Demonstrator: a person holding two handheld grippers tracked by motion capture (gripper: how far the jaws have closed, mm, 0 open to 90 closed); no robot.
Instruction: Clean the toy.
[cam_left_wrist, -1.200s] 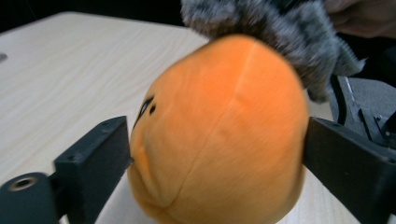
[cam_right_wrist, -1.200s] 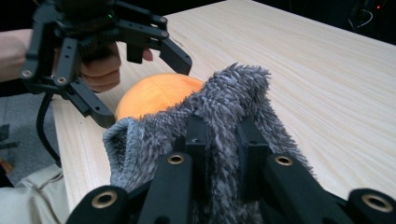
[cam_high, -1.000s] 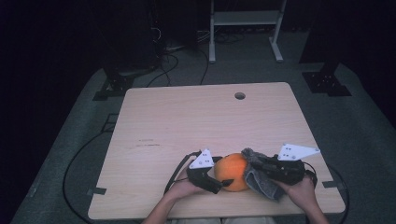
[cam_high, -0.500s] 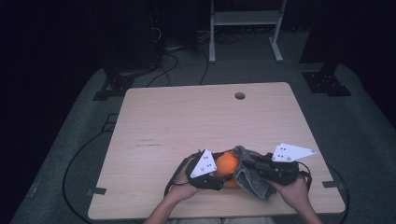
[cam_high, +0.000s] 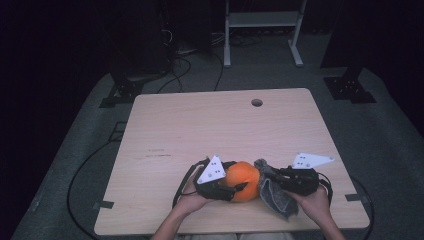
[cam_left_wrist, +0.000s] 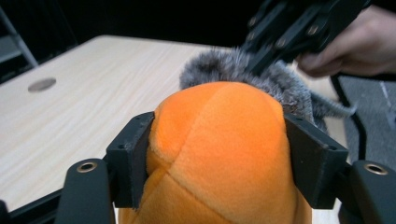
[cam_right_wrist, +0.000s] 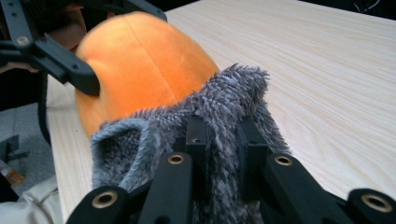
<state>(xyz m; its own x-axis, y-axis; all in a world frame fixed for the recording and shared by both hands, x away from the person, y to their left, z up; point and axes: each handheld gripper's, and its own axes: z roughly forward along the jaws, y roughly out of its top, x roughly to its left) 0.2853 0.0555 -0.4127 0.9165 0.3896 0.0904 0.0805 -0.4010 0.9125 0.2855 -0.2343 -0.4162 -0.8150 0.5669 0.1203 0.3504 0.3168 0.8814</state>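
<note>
A: Clamping now: left gripper (cam_left_wrist: 219, 154) jaws have just eased slightly yet press the orange plush ball (cam_left_wrist: 219, 140), raised since a second ago.

B: Right gripper (cam_right_wrist: 219, 135) jaws pinch the grey furry cloth (cam_right_wrist: 205, 116), touching the ball above the bench (cam_high: 200, 125).

Black gripper (cam_high: 235, 188) – brass screws, grey plate, cable.

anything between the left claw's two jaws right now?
Yes: the orange plush ball sits between the left claw's jaws, both pads pressed into its sides, clearest in the left gripper view. The grey furry cloth lies just behind it.
</note>
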